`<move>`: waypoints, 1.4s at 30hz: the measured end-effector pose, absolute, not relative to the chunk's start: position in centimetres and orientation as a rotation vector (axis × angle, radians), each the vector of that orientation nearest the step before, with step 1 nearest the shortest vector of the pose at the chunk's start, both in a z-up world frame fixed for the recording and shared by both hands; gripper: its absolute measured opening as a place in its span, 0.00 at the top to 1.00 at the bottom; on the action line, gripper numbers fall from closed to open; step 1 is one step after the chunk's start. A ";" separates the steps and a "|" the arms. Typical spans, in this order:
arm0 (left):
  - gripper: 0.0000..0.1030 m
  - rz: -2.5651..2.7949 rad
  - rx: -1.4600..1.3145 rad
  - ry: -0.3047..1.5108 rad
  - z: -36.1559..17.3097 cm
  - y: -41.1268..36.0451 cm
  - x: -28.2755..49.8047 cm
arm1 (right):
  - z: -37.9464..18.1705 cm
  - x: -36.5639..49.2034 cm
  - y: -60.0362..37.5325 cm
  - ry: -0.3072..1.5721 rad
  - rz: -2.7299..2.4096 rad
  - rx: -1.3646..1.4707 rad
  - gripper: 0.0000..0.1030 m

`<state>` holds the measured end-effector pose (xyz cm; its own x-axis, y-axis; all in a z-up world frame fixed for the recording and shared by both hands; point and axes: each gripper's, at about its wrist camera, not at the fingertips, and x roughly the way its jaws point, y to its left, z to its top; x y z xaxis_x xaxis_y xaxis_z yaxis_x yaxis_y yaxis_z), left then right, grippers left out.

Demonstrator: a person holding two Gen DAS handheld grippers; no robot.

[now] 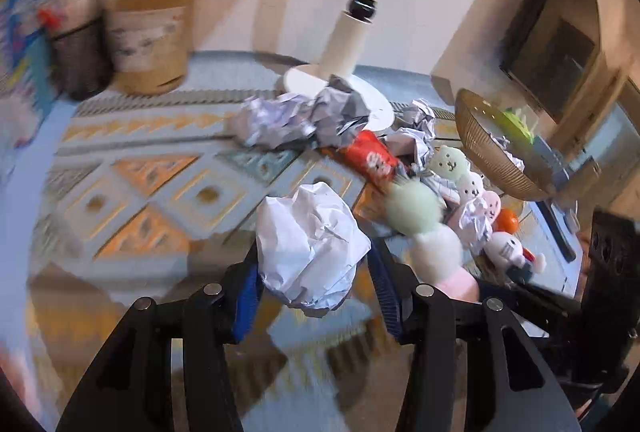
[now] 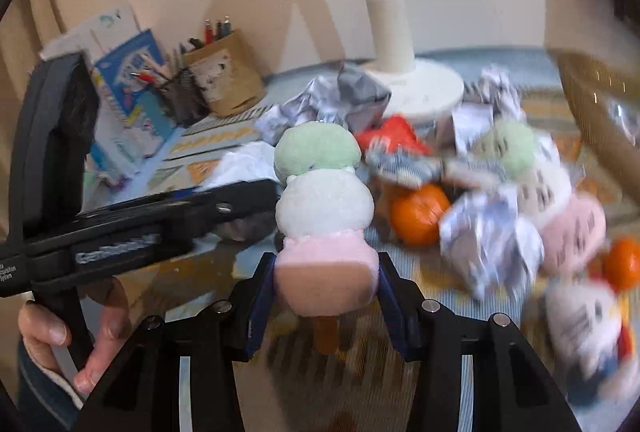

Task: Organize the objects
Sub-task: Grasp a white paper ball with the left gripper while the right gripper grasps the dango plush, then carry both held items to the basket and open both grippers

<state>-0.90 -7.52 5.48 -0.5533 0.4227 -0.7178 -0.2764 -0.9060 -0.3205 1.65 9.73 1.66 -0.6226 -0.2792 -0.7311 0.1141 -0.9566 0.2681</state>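
Observation:
My left gripper (image 1: pixel 314 272) is shut on a crumpled white paper ball (image 1: pixel 310 248) and holds it above the patterned cloth. My right gripper (image 2: pixel 326 284) is shut on the pink end of a three-ball plush dango (image 2: pixel 322 208), green on top, white in the middle; it also shows in the left wrist view (image 1: pixel 424 228). The left gripper's body (image 2: pixel 120 228) crosses the right wrist view at the left. More crumpled paper balls (image 1: pixel 304 116), a red snack packet (image 1: pixel 370 156), small plush toys (image 1: pixel 508 248) and oranges (image 2: pixel 418 214) lie heaped on the cloth.
A white lamp base (image 1: pixel 360 92) stands behind the heap. A woven basket (image 1: pixel 492 152) sits at the right. A brown pen holder (image 1: pixel 150 40) and a dark mesh cup (image 1: pixel 80 64) stand at the back left, with books (image 2: pixel 132 80) against the wall.

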 end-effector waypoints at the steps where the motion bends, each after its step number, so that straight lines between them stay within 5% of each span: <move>1: 0.54 2.460 -1.198 -0.270 5.5 -8.0 -0.2 | 1.8 2.6 10.1 -0.305 -2.630 1.248 0.54; 6: 0.54 2.571 -1.113 -0.293 5.0 -7.3 2.7 | 1.4 7.7 11.5 -0.434 -2.552 1.337 0.53; 9: 0.54 2.589 -1.033 -0.305 4.5 -6.8 3.4 | 1.3 9.7 10.5 -0.248 -2.566 1.380 0.49; 11: 0.53 2.623 -1.007 -0.277 4.1 -6.6 3.7 | 1.3 10.6 9.7 -0.099 -2.607 1.381 0.32; 14: 0.53 2.622 -1.026 -0.266 4.0 -6.5 3.5 | 1.6 11.5 9.6 -0.014 -2.648 1.319 0.20; 22: 0.53 2.639 -0.974 -0.137 4.4 -4.8 4.7 | -0.2 9.4 8.8 0.070 -2.697 1.311 0.22; 24: 0.53 2.642 -0.969 -0.125 4.4 -4.7 4.6 | -0.6 8.8 8.5 0.084 -2.689 1.342 0.37; 28: 0.53 2.645 -0.963 -0.124 4.4 -4.8 4.7 | -0.5 9.0 8.0 0.109 -2.692 1.314 0.51; 36: 0.53 2.642 -0.962 -0.169 5.1 -5.3 4.6 | 0.5 10.8 8.8 0.001 -2.673 1.192 0.53; 42: 0.53 2.664 -0.811 -0.089 11.3 -2.6 4.7 | 4.8 12.6 11.6 -0.078 -2.723 1.070 0.53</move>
